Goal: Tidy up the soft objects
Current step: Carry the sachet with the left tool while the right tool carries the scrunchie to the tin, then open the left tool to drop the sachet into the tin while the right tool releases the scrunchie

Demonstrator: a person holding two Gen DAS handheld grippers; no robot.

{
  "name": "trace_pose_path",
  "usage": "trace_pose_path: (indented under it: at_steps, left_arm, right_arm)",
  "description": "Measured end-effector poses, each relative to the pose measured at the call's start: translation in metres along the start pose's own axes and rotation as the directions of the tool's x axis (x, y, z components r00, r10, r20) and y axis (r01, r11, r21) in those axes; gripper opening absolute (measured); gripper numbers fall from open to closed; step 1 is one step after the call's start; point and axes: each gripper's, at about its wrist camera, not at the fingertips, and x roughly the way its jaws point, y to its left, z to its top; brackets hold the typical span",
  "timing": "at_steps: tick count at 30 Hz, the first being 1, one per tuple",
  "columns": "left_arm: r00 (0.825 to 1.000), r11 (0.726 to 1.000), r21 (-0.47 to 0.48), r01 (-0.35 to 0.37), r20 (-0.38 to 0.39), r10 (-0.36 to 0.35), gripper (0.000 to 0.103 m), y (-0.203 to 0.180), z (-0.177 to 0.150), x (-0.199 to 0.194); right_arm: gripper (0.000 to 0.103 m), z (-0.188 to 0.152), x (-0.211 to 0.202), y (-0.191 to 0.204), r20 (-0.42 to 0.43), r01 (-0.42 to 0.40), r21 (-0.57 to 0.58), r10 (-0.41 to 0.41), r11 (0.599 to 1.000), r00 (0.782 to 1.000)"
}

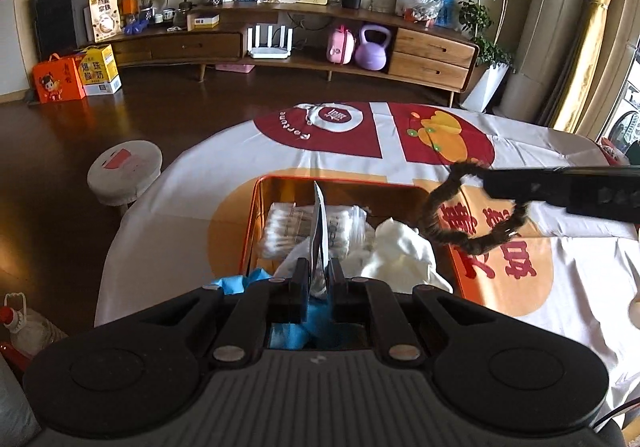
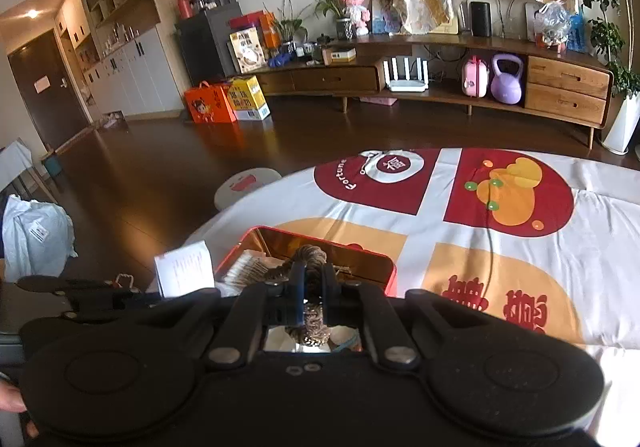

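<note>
step in hand: delivery of two items to the tin (image 1: 256,223), judged from both loads hanging over it.

left gripper (image 1: 319,271): jaws narrow, clamped on a flat packet (image 1: 320,223) that stands on edge between the fingers, directly above the tin interior.

right gripper (image 2: 313,279): jaws narrow, clamped on a brown hair tie (image 2: 310,259). in the left view this gripper enters from the right, and the hair tie (image 1: 452,203) hangs as a loop over the tin's right rim, well clear of the bench (image 1: 580,259).

tin contents, ahead of and below the left gripper:
- bag of cotton swabs (image 1: 280,223), far left.
- white cloth (image 1: 396,251), right side, crumpled.
- blue glove (image 1: 236,283), near edge, partly hidden by the gripper body.

next move, as a judgement: lower each gripper until its load is inside the walls, then part the jaws. the packet needs a gap between swabs and cloth, or it can be laid flat on top. the hair tie sits over the rim, so the right gripper should shift inward first, or the loop may catch the edge and drop onto the bench.
</note>
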Motion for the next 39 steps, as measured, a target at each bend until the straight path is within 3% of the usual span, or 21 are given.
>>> trace_pose_path:
  at_steps: [13, 20, 28, 39]
  left_arm:
    - [0.999, 0.999, 0.0, 0.039, -0.016, -0.039, 0.009, -0.004, 0.016, 0.048]
    - [0.996, 0.997, -0.039, 0.071, -0.058, -0.073, 0.009, 0.005, 0.018, 0.072]
    - [0.994, 0.997, -0.056, 0.059, -0.09, -0.064, 0.009, 0.012, 0.01, 0.084]
    - [0.991, 0.997, -0.025, 0.074, -0.113, -0.076, 0.01, 0.001, 0.007, 0.077]
  right_arm:
    - [0.007, -0.006, 0.054, -0.012, -0.071, 0.025, 0.005, -0.025, 1.0, 0.997]
    - [0.007, -0.018, 0.068, -0.015, -0.105, 0.033, -0.018, -0.034, 0.999, 0.994]
    - [0.007, -0.024, 0.073, -0.013, -0.129, 0.041, -0.041, -0.046, 0.998, 0.991]
    - [0.021, -0.023, 0.064, -0.014, -0.127, 0.046, -0.044, -0.051, 0.998, 0.991]
